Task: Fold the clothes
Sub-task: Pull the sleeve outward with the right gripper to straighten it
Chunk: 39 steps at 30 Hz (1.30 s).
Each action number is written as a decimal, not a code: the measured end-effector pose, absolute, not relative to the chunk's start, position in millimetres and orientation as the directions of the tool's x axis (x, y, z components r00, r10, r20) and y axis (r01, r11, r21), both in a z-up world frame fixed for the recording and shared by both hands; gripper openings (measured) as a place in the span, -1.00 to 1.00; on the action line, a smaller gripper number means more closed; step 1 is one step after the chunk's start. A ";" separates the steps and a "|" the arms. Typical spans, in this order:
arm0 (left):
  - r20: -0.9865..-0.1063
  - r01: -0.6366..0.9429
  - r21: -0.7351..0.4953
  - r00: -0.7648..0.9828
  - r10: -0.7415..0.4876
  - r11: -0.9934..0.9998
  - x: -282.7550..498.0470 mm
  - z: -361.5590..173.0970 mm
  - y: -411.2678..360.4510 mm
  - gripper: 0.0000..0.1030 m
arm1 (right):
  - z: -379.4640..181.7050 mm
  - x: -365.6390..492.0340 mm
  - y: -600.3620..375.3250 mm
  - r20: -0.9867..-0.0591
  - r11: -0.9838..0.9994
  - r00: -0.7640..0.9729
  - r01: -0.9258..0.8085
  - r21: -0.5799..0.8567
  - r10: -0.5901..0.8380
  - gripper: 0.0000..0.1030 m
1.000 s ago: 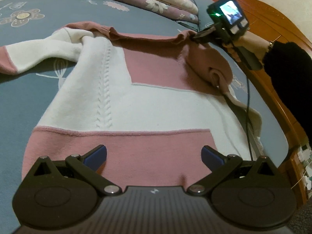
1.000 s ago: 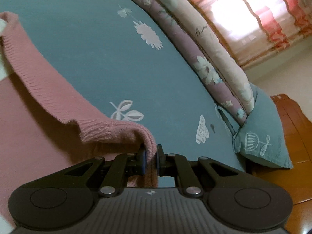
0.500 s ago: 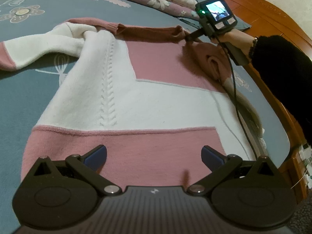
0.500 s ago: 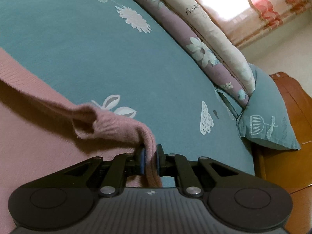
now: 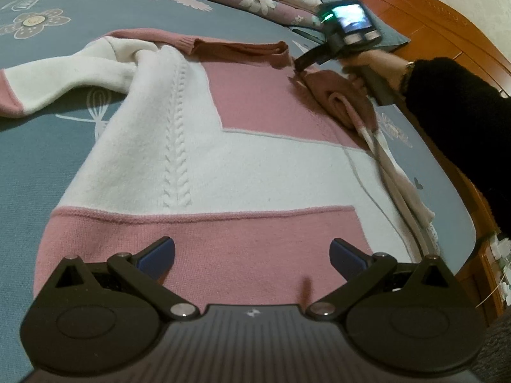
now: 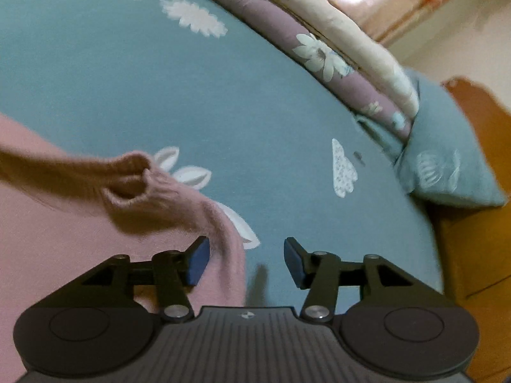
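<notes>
sweater (image 5: 242, 166) collar edge free, right tongs (image 6: 246, 260) parted

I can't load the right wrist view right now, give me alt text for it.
The right claw is open, its jaws having just opened, with the pink edge of the sweater lying loose by its left pad, no longer pinched. Beyond lies the blue flowered bedsheet, with folded quilts at its far edge.

My whole right wrist view is smeared with motion blur. The pink-and-white knitted sweater (image 6: 64, 239) runs off its 9 o'clock edge. My own black gripper body hides the sweater's hem at 6 o'clock.
</notes>
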<state>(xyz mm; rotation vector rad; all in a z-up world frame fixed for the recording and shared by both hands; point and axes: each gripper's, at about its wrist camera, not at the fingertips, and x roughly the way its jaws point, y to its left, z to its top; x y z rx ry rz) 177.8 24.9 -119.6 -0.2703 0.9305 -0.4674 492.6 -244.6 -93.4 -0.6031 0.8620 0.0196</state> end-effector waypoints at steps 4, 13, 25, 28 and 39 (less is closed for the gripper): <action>-0.706 0.266 -0.416 0.509 -0.493 0.870 178.7 -119.7 23.8 0.98 | -37.7 456.0 -284.2 -0.740 0.929 0.672 -0.250 -0.274 -0.038 0.32; -0.737 0.252 -0.379 0.500 -0.456 0.890 181.2 -116.5 17.0 0.98 | -24.1 341.1 -414.5 -0.791 0.990 0.612 -0.104 -0.099 -0.015 0.33; -0.794 0.197 -0.326 0.473 -0.381 0.925 184.3 -114.9 5.7 0.98 | -104.2 264.0 -465.6 -0.853 0.997 0.516 -0.029 0.078 0.082 -0.04; -0.792 0.179 -0.341 0.474 -0.385 0.923 183.2 -114.7 8.2 0.98 | -115.3 263.9 -460.1 -0.851 0.998 0.522 -0.045 0.044 0.061 -0.01; -0.807 0.160 -0.318 0.471 -0.355 0.935 181.1 -113.4 3.9 0.99 | -99.0 268.0 -443.9 -0.833 0.993 0.552 -0.085 -0.079 -0.019 -0.97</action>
